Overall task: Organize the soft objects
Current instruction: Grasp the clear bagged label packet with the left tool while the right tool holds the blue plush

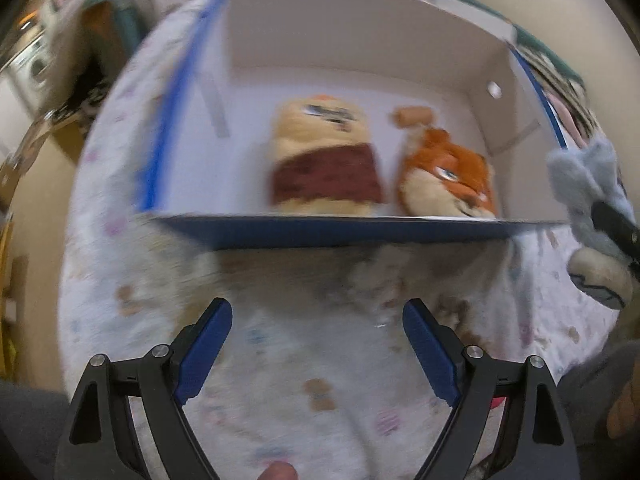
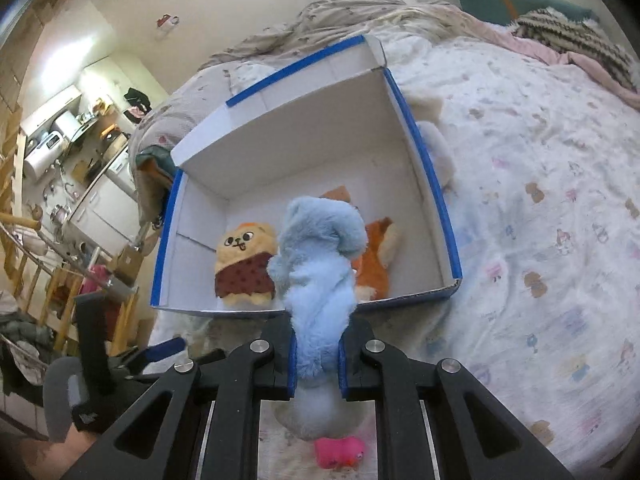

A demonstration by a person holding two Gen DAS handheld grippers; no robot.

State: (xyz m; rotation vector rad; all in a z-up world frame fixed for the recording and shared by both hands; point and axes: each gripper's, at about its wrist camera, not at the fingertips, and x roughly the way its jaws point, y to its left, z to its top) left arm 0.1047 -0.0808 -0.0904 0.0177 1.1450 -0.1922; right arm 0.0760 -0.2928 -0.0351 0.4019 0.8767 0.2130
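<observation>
A white cardboard box with blue edges (image 1: 320, 230) (image 2: 436, 196) sits on a patterned bedspread. Inside lie a tan plush in a maroon outfit (image 1: 324, 160) (image 2: 244, 264) and an orange fox plush (image 1: 448, 176) (image 2: 376, 260). My left gripper (image 1: 316, 316) is open and empty, just in front of the box's near wall. My right gripper (image 2: 316, 340) is shut on a light blue plush (image 2: 320, 264) and holds it over the box's near edge. The blue plush also shows at the right of the left wrist view (image 1: 588, 184).
A small pink toy (image 2: 340, 452) lies on the bedspread (image 2: 540, 220) below the right gripper. A white plush (image 2: 436, 144) lies against the box's right outer wall. Rumpled blankets and a striped cushion (image 2: 576, 36) lie beyond. Kitchen shelves stand far left.
</observation>
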